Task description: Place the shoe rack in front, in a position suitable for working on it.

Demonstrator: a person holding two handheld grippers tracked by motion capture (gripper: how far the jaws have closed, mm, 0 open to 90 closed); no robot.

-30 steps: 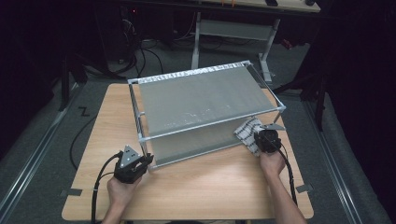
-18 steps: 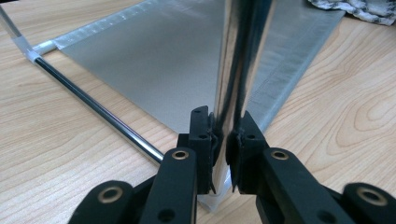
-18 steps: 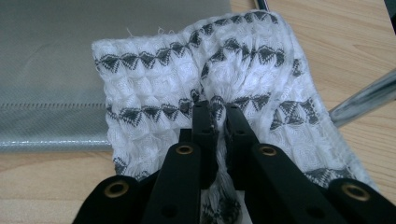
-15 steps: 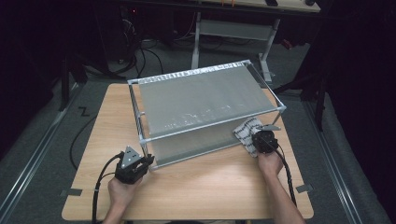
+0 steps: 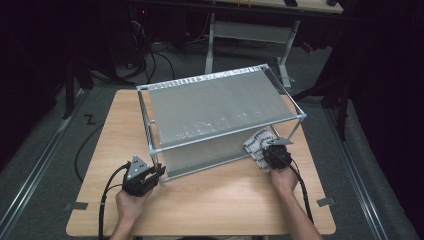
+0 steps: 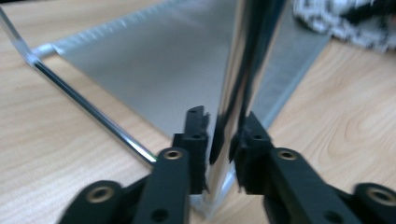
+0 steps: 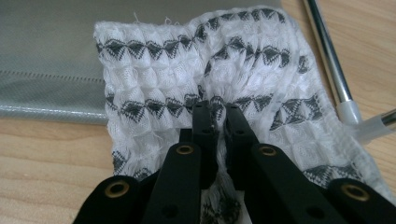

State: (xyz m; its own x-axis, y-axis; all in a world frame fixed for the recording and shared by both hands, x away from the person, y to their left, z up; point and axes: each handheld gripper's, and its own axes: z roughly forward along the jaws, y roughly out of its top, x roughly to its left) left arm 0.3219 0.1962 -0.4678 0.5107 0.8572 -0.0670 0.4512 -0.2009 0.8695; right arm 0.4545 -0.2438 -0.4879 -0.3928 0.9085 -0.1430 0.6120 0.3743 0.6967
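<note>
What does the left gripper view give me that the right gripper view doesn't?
Left gripper view: the left gripper, its jaws just opening, astride the box's shiny corner post, a small gap each side.

Right gripper view: the right gripper pinching a bunched fold of the patterned cloth.

Both: the grey mesh wall, the wooden table, and that cloth.

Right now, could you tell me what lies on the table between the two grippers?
In the high view, the tank's grey front panel and bare wooden table lie between the left gripper and right gripper.
</note>
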